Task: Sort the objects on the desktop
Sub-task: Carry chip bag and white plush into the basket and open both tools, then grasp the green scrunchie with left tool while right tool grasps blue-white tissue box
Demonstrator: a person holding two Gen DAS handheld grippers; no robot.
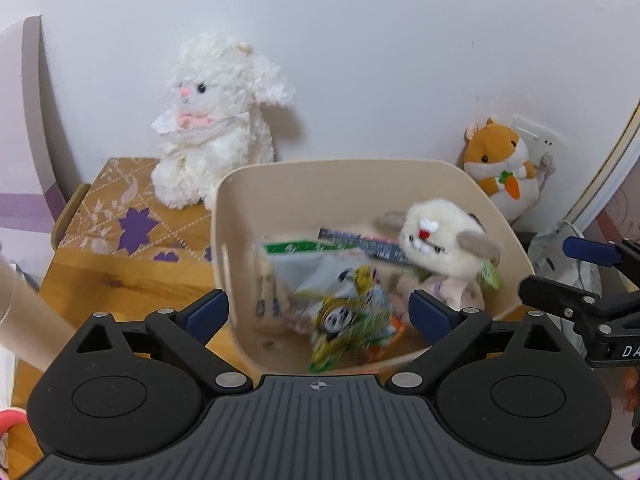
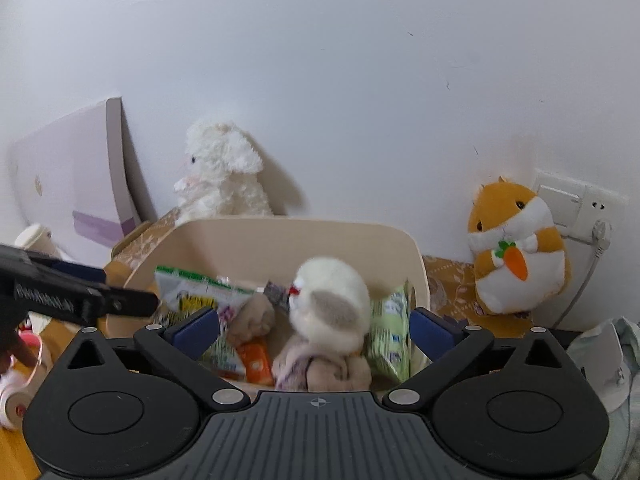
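A beige bin [image 1: 256, 184] [image 2: 280, 236] stands on the wooden table and holds snack packets and a cream plush rabbit [image 1: 444, 240] [image 2: 332, 308]. A blurred yellow-green packet [image 1: 352, 312] lies or falls in the bin between my left fingers. My left gripper [image 1: 320, 312] is open just over the bin's near edge, empty. My right gripper [image 2: 316, 332] is open over the bin's near rim, with the plush between its fingers but not touched. The right gripper shows at the right edge of the left wrist view [image 1: 576, 300].
A fluffy white plush [image 1: 216, 120] [image 2: 220, 172] sits on a patterned box [image 1: 132, 208] behind the bin. An orange hamster plush [image 1: 504, 164] [image 2: 516, 244] leans on the wall by a socket. A cardboard tube [image 1: 28, 320] and white headphones [image 2: 12, 396] lie at left.
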